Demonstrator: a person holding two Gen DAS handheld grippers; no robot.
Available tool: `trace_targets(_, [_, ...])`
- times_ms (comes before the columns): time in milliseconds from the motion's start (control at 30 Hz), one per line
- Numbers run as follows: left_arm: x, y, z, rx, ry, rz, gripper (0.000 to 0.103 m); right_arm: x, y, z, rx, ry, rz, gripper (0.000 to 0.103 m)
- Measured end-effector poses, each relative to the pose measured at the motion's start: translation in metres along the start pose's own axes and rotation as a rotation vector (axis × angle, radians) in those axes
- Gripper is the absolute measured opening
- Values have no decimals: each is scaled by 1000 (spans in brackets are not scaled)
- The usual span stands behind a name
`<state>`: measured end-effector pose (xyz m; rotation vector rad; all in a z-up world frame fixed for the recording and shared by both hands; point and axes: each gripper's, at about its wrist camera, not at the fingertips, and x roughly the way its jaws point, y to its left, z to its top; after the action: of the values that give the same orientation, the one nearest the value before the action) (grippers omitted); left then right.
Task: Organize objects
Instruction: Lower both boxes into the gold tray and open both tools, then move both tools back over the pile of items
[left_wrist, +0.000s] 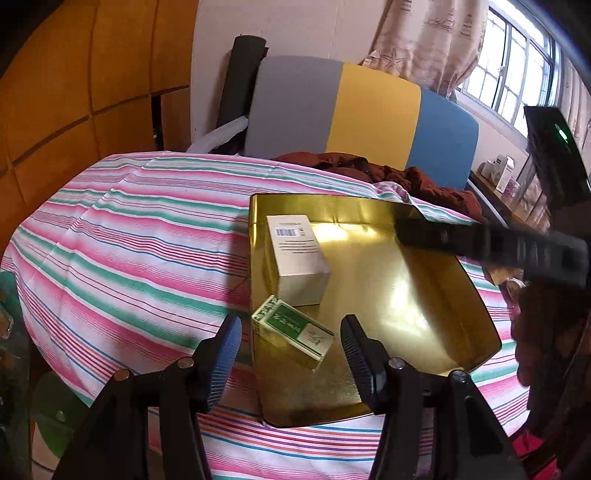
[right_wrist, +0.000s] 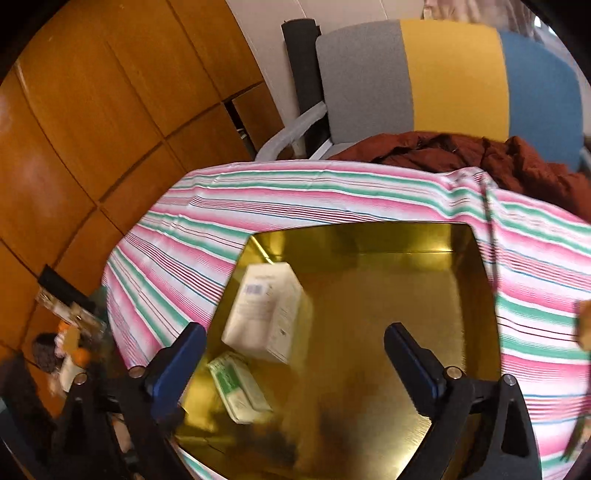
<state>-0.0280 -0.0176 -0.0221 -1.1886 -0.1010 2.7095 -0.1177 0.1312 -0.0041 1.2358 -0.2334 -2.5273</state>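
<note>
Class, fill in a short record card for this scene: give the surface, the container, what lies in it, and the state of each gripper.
surface: pink, green and white striped tablecloth
container: shallow gold metal tray, resting on the cloth
contents: white cardboard box with a barcode; smaller green-and-white packet, nearer the camera
left gripper: open, holding nothing, poised above the packet
right gripper: open wide, holding nothing, over the tray
behind the table: grey, yellow and blue chair back; rust-red garment

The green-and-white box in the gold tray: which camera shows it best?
The left wrist view: the green-and-white box is sharp, whole, print visible, in the gold tray. The right wrist view shows it blurred.
</note>
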Motion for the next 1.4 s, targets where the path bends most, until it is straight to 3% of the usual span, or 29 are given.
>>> trace_targets(300, [-1, -18, -3, 35, 13, 2, 60, -33, -8, -40, -133, -99, -192, 103])
trace_targets(600, [-13, -33, -8, 40, -24, 31, 63, -58, -22, -65, -144, -157, -298, 103])
trace_targets(1133, [-2, -51, -11, 76, 11, 7, 64, -77, -60, -86, -59, -160, -362, 103])
trace_targets(1400, [-2, -61, -8, 106, 22, -46, 64, -82, -82, -90, -11, -145, -384, 103])
